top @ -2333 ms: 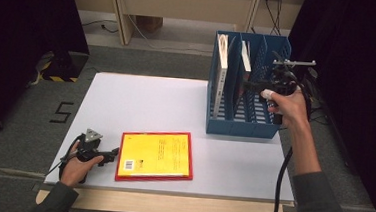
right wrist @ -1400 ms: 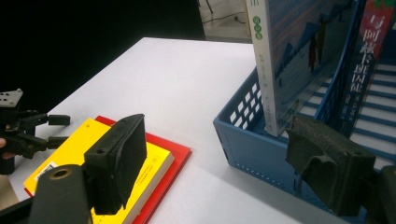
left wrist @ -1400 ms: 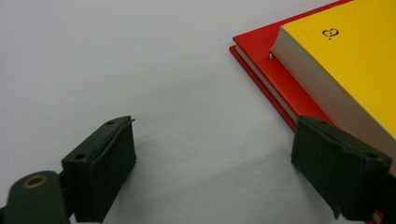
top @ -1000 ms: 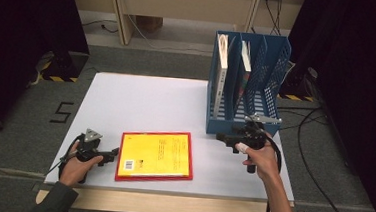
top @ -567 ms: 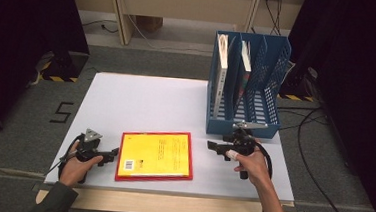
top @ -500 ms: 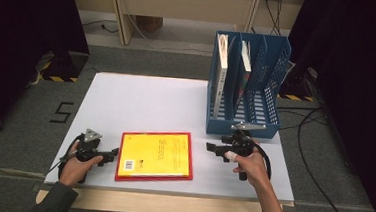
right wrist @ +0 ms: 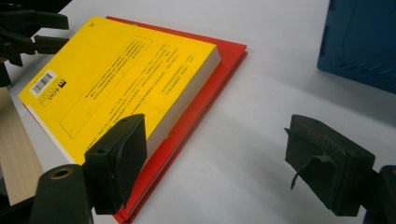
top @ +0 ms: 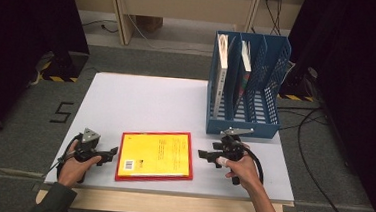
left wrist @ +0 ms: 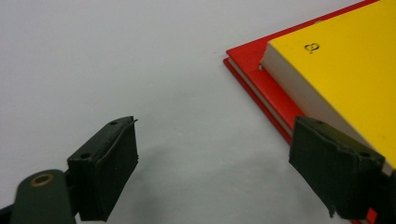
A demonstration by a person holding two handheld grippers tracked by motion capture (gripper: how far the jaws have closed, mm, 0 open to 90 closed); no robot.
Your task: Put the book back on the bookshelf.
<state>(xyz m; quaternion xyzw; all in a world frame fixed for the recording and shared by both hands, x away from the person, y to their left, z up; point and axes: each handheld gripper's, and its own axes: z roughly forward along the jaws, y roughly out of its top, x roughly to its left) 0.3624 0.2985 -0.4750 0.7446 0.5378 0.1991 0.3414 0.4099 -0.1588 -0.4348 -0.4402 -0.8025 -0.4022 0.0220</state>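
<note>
Approach step: yellow book lies atop a red book on the tabletop; both hand-held grippers, left and right, flank it open, the left's jaws having just narrowed slightly around nothing. Next, one must pinch an edge.

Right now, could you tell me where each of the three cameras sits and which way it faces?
High view: above the near table edge, looking forward and down on the table; forearms, left gripper, right gripper.
Left gripper view: between open jaws, at the yellow book's corner.
Right gripper view: between open jaws, across the book toward the blue file rack.
All three share the book.
</note>
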